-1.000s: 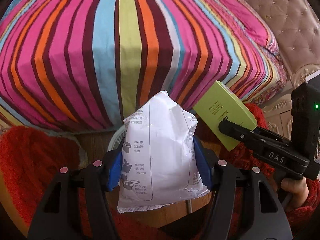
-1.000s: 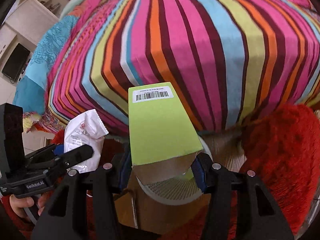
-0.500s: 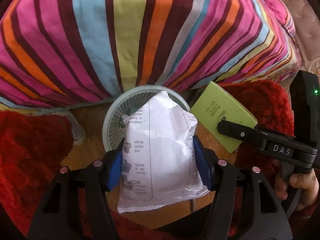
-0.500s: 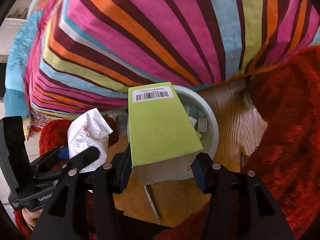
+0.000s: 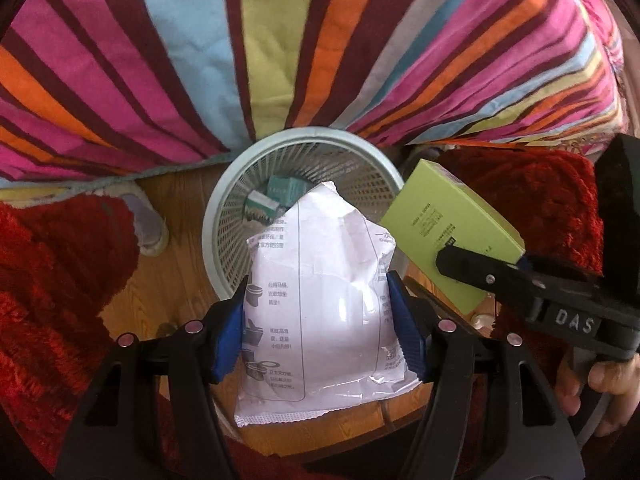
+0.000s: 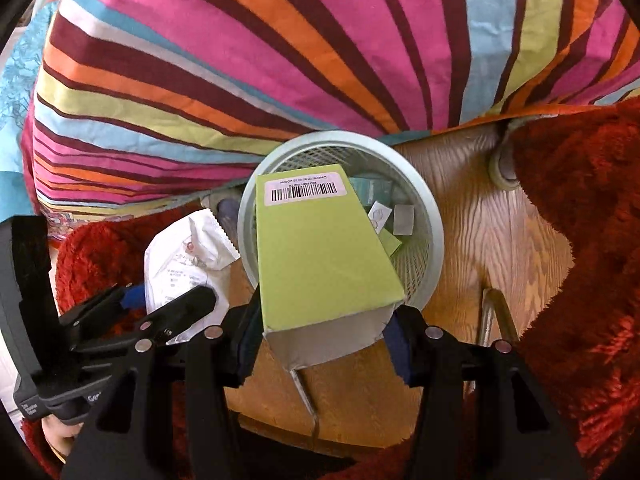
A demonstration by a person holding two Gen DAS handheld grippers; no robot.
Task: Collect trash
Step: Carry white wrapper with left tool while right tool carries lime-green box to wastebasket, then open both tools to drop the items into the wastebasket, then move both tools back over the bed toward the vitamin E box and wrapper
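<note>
Counted: two grippers, one white packet, one green carton, one mesh waste basket, one striped bed cover, two red shaggy rugs flanking the basket.

Left gripper (image 5: 320,316): the white packet (image 5: 320,312) stood upright between its blue pads (image 5: 404,332). Jaws were opening; the pads still lay against both sides of the packet. Packet was crinkled plastic film, white, with a serrated seal at the lower end and a column of grey printed text and small toilet pictograms down one side. Its top overlapped the near rim of the basket (image 5: 224,216) in the left wrist view.

Right gripper (image 6: 320,328): the green carton (image 6: 320,248) sat between its jaws, which were also opening, pads touching the carton's sides. Carton was lime green, tall and rectangular, with a white barcode label at the far end and a grey flap standing open at the near end. Its far end lay over the basket's mouth (image 6: 436,240) in the right wrist view.

Basket: pale green, round, perforated wall, standing on the wooden floor (image 6: 472,240) at the bed's edge, against the hanging striped bed cover (image 5: 280,48). Already inside: teal-and-white boxes (image 5: 276,196) and, in the right wrist view, a few small paper or card scraps (image 6: 402,220); exact number could not be told.

Red rugs (image 5: 56,280) lay on the floor either side of the basket. A bare hand (image 5: 600,384) held the right gripper's handle.
</note>
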